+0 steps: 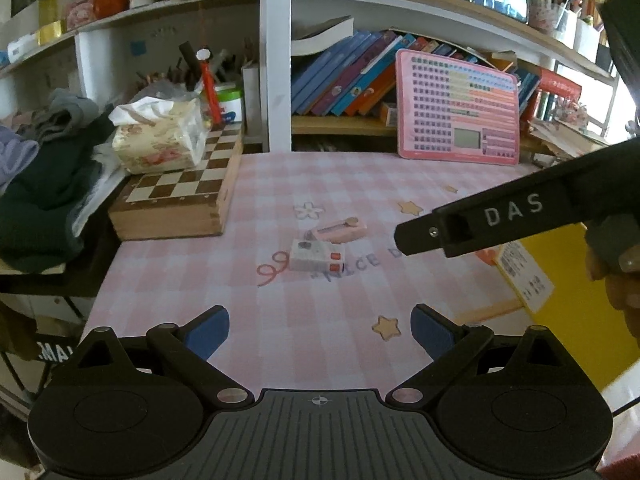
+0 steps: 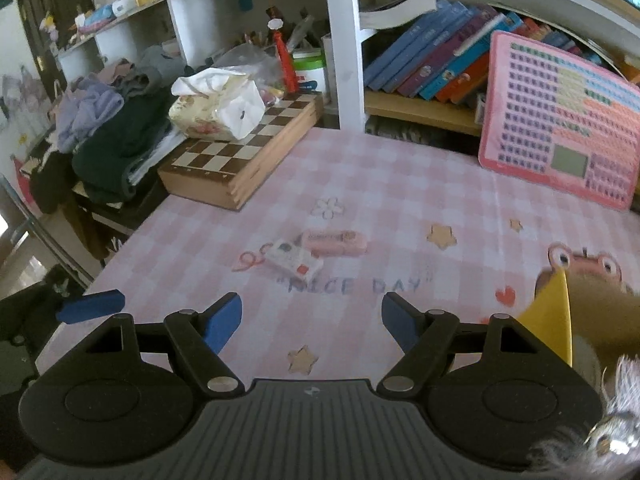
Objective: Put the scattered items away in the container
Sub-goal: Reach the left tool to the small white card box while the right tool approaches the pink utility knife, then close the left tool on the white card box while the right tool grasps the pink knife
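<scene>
Left gripper [image 1: 320, 332] hovered over the pink checked table mat [image 1: 328, 184], blue pads [image 1: 208, 330] spread wide, nothing between them. Right gripper [image 2: 312, 322] also spread apart and empty, above the same mat, over a printed star. In the left wrist view the right gripper's black body marked "DAS" came in from the right edge, with the hand [image 1: 616, 276] holding it partly visible. Ahead of both grippers, mid-mat, lay two small scattered items touching each other: a pink eraser-like block [image 2: 334, 242] and just in front of it a white block with red marks [image 2: 294, 261], beside the printed "NICE DAY" text. Neither gripper touched them. At the right edge sat a yellow container [image 1: 560, 292] with a white label; only part of it showed, and in the right wrist view its yellow corner [image 2: 554, 316] stood just beside the right finger. Left rear of the mat: a wooden chessboard box [image 2: 240, 160] with a floral tissue pack [image 2: 218, 110] on top. Left of that, a pile of dark and purple folded clothes [image 2: 116, 132]. Rear right, a pink keypad learning board [image 2: 560, 120] leaned against the shelf, upright and tilted. Behind it a row of slanted books [image 2: 436, 52] on the shelf; a cup of pens and pencils [image 1: 192, 76] behind the chessboard.
</scene>
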`<state>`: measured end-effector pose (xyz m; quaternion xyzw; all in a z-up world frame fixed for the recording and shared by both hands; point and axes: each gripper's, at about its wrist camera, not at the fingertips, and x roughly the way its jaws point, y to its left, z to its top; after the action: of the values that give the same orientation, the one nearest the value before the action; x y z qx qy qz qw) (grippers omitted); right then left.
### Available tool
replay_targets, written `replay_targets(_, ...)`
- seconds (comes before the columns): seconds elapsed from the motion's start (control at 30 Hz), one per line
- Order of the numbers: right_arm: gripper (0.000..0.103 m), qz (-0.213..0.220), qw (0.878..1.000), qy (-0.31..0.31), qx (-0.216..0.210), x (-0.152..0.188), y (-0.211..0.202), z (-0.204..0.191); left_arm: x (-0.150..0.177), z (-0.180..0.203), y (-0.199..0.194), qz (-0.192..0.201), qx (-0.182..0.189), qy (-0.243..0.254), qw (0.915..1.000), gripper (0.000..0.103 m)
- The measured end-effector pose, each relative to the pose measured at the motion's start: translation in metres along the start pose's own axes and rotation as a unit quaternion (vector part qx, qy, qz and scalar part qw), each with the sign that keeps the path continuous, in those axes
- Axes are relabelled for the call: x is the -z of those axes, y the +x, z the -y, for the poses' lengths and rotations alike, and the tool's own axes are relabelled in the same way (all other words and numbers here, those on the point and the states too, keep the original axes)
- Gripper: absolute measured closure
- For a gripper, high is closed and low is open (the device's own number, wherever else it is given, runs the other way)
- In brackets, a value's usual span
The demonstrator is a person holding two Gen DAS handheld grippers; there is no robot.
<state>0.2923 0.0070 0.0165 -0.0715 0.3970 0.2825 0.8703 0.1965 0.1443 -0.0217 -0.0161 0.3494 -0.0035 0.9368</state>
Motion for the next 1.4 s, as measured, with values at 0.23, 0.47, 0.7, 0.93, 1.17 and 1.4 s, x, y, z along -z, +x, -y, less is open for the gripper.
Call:
replay_targets(0.23, 0.027, -0.029, 0.999, -0.012, -0.013, -0.032, 0.039, 0.013, -0.014, 0.0, 0.038, -0.003, -0.007, 0.001, 1.0, 0.004)
replay_targets(0.47, 0.027, -0.075, 0.997, -0.02, -0.003, -0.057, 0.088, 0.026, -0.025, 0.004, 0.08, -0.001, -0.017, 0.012, 0.9998, 0.004)
replay_targets(0.7, 0.027, -0.098, 0.995, -0.007, -0.006, -0.066, 0.115, 0.032, -0.03, 0.006, 0.114, -0.015, -0.012, 0.023, 0.9996, 0.004)
replay_targets(0.93, 0.026, -0.119, 0.993, 0.013, -0.008, -0.071, 0.136, 0.033, -0.032, 0.006, 0.14, -0.017, -0.01, 0.029, 0.9994, 0.006)
replay_targets(1.17, 0.026, -0.131, 0.991, 0.006, -0.004, -0.067, 0.151, 0.025, -0.031, 0.0, 0.155, -0.013, -0.015, 0.023, 0.9995, 0.028)
replay_targets(1.4, 0.024, -0.133, 0.991, -0.015, -0.004, -0.065, 0.164, 0.012, -0.025, -0.014, 0.139, -0.016, -0.019, 0.016, 0.9996, 0.05)
